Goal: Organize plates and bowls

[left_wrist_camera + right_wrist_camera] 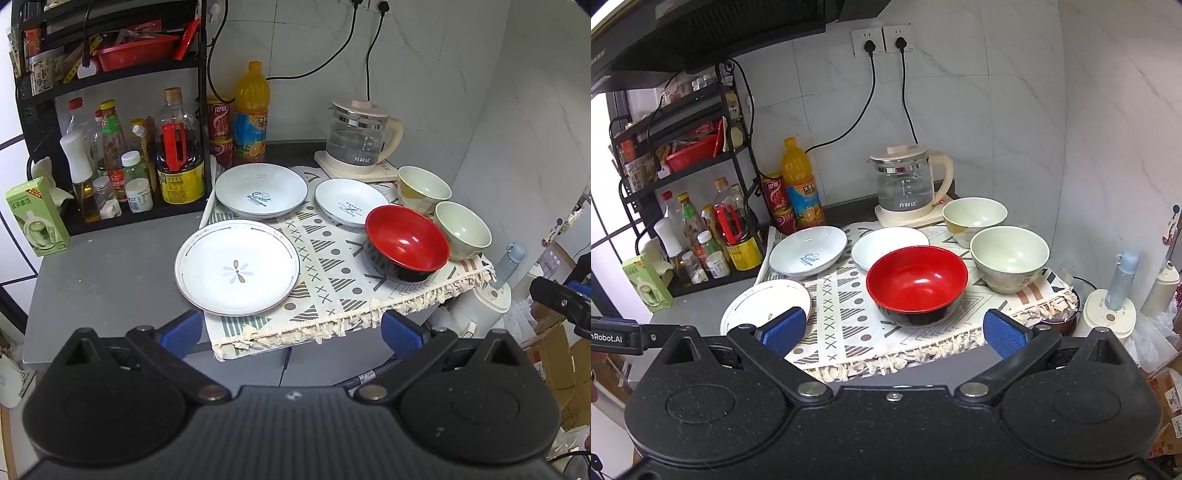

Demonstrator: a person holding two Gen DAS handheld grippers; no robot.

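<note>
The left tool (291, 330) hangs spread wide with nothing between its blue pads, back from the near edge of the grey surface (110, 273). The right tool (894, 330) is likewise spread and empty. On the patterned cloth (332, 266), the flower plate (237, 267) lies at 9 o'clock, half off the cloth. The "Sweet" plate (261, 190) sits at 11 o'clock and a smaller white plate (351, 201) at 12 o'clock. The red bowl (406, 243) stands at 3 o'clock, touching a pale green bowl (463, 230) beside it. A second pale bowl (423, 188) sits behind, near the glass kettle (360, 136).
</note>
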